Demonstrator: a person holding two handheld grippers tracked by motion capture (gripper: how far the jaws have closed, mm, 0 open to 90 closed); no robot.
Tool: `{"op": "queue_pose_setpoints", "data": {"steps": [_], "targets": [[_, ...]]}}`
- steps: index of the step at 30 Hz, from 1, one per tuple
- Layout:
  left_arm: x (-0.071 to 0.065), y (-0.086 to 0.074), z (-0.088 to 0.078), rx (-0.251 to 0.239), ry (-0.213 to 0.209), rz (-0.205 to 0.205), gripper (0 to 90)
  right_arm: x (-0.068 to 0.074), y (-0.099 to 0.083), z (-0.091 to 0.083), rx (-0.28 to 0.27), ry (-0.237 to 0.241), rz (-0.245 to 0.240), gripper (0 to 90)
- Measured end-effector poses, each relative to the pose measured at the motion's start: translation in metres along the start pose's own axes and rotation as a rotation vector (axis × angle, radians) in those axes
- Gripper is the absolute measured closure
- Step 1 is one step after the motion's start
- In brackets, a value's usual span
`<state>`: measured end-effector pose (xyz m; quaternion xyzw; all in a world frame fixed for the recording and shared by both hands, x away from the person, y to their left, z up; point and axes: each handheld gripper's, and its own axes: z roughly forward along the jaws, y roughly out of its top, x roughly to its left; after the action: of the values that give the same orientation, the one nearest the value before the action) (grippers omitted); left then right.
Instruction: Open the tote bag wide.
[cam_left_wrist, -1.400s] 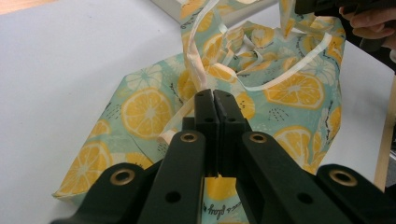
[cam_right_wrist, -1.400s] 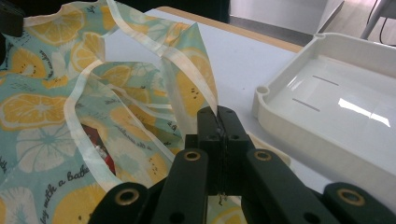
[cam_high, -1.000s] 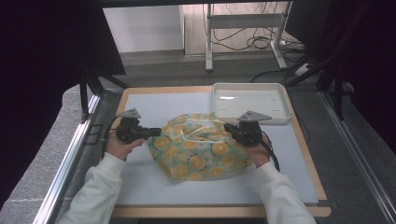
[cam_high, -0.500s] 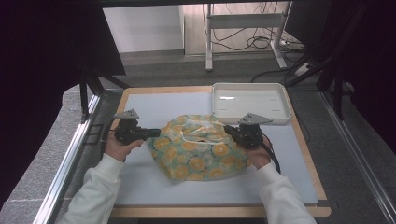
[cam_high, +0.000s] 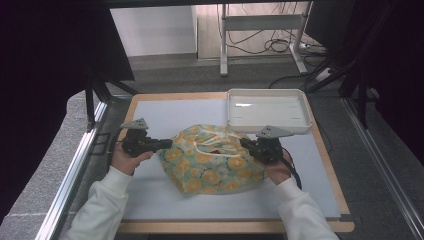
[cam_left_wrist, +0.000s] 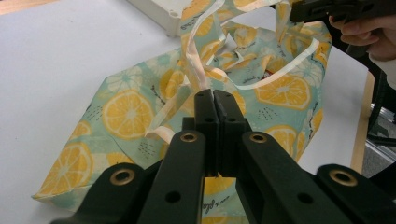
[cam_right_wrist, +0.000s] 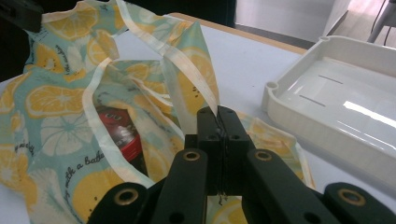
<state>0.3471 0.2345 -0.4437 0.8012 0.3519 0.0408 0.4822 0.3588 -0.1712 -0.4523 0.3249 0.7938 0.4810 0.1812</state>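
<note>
A cloth bag (cam_high: 212, 162) printed with lemon slices lies mid-table, its mouth spread open between my two grippers. My left gripper (cam_high: 167, 144) is at the bag's left side. It is shut on a cream strap (cam_left_wrist: 194, 60) at the rim, with the jaws (cam_left_wrist: 213, 95) pressed together on it. My right gripper (cam_high: 244, 143) is at the bag's right side and is shut (cam_right_wrist: 217, 112) on the other cream strap (cam_right_wrist: 187, 70). A red object (cam_right_wrist: 122, 133) lies inside the bag, partly hidden by fabric. The right gripper (cam_left_wrist: 327, 9) appears far off in the left gripper view.
A white plastic tray (cam_high: 270, 93) stands at the back right of the white mat (cam_high: 165, 112), close behind the right gripper; its wall (cam_right_wrist: 322, 135) is just right of the jaws. The wooden table edge (cam_high: 332, 170) runs along the right.
</note>
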Motion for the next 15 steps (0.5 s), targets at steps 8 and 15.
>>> {"op": "queue_pose_setpoints", "data": {"steps": [8,15], "targets": [[-0.005,-0.002,-0.001,-0.002,-0.018,0.003,89.9,0.006,-0.004,-0.005,0.003,0.014,-0.013,88.0],[-0.007,-0.006,-0.002,-0.005,-0.032,0.000,89.8,0.010,-0.010,-0.012,0.014,0.028,-0.017,88.0]]}}
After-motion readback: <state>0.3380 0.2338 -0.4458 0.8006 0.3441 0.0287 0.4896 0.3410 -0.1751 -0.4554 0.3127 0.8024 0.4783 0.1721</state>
